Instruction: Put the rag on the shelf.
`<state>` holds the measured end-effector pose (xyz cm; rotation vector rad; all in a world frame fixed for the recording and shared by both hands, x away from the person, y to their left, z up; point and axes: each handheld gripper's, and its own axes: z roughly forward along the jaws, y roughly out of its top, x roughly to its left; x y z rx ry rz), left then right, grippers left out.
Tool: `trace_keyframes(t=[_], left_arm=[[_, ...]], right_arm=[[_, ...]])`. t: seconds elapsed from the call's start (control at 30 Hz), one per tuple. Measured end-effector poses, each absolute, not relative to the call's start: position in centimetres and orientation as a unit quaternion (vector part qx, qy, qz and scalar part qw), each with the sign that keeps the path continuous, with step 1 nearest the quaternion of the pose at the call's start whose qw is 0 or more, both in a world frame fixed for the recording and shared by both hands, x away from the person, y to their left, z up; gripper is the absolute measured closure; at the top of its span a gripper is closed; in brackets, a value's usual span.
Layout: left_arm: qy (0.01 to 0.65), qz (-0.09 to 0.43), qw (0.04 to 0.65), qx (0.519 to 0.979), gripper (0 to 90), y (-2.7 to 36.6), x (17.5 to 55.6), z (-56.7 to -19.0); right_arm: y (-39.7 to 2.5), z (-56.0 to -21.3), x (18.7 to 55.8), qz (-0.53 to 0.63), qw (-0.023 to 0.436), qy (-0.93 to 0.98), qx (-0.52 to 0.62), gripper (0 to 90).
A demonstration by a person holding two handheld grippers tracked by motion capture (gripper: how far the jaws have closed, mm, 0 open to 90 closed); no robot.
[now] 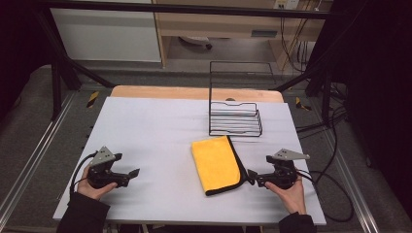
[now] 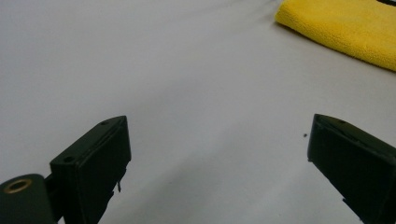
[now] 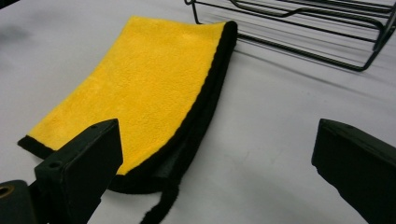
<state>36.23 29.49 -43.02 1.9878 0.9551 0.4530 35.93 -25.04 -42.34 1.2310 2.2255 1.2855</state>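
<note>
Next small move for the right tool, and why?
Probably ease the right tool forward onto the black-trimmed edge of the yellow cloth. Its jaws stand open, and in the right gripper view the folded cloth lies flat just ahead of them. The left tool is open, well apart from the cloth.

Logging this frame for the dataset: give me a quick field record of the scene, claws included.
surface: white table
cloth: yellow cloth, black-edged, folded, flat at table centre-right
rack: black wire rack, behind the cloth, nothing in it
left claw: left claw, open, low over bare table, apart from the cloth
right claw: right claw, open, at the cloth's near right corner, jaws holding nothing
</note>
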Motion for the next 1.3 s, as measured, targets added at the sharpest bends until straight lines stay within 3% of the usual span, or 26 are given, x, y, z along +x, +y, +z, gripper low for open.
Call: trace_keyframes(t=[0.8,1.3], left_arm=[[0.389,0.192,0.425,0.794,6.3,29.6,36.2,-43.1],[0.389,0.192,0.421,0.797,6.9,29.6,36.2,-43.1]], right_arm=[[-16.0,-42.4,35.0,0.419,0.12,0.816,0.379,6.9],[-11.1,-43.7,33.5,0.395,0.101,0.851,0.331,26.6]])
